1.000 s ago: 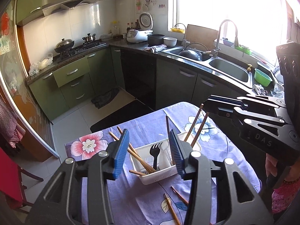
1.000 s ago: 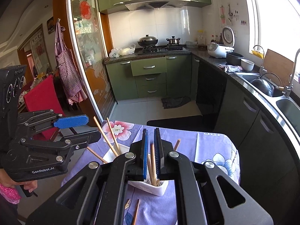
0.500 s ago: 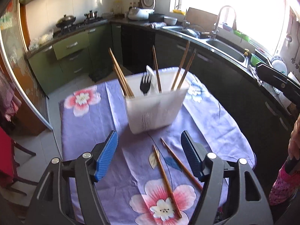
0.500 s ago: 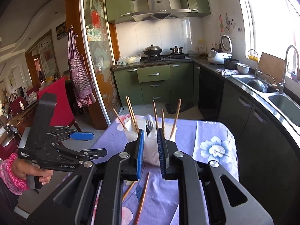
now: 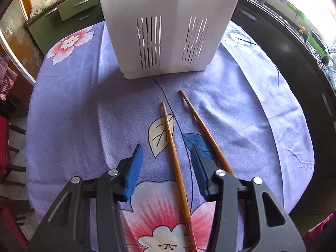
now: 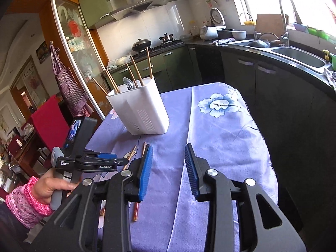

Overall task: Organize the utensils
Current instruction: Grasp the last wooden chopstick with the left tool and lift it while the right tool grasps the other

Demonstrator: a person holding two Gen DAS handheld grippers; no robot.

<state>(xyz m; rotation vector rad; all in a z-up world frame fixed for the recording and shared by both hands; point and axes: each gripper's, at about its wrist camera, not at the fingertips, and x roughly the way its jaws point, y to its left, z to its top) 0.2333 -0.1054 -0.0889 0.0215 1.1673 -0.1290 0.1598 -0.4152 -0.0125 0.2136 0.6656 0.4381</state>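
Wooden chopsticks [image 5: 174,157] lie on my cloth-covered surface [image 5: 84,115] before the white holder [image 5: 168,27]. My left hand-held gripper [image 5: 167,168], jaws just narrowing, straddles one ungripped; a skewed pinch could roll it. The right hand-held gripper [image 6: 168,168] gapes empty, just widening.

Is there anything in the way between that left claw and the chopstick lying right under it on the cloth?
Nothing visible. The left gripper hangs open over the chopstick, which lies bare on the tablecloth between its jaws, untouched. The second chopstick lies apart, beside the right-hand jaw. The white holder stands farther back.
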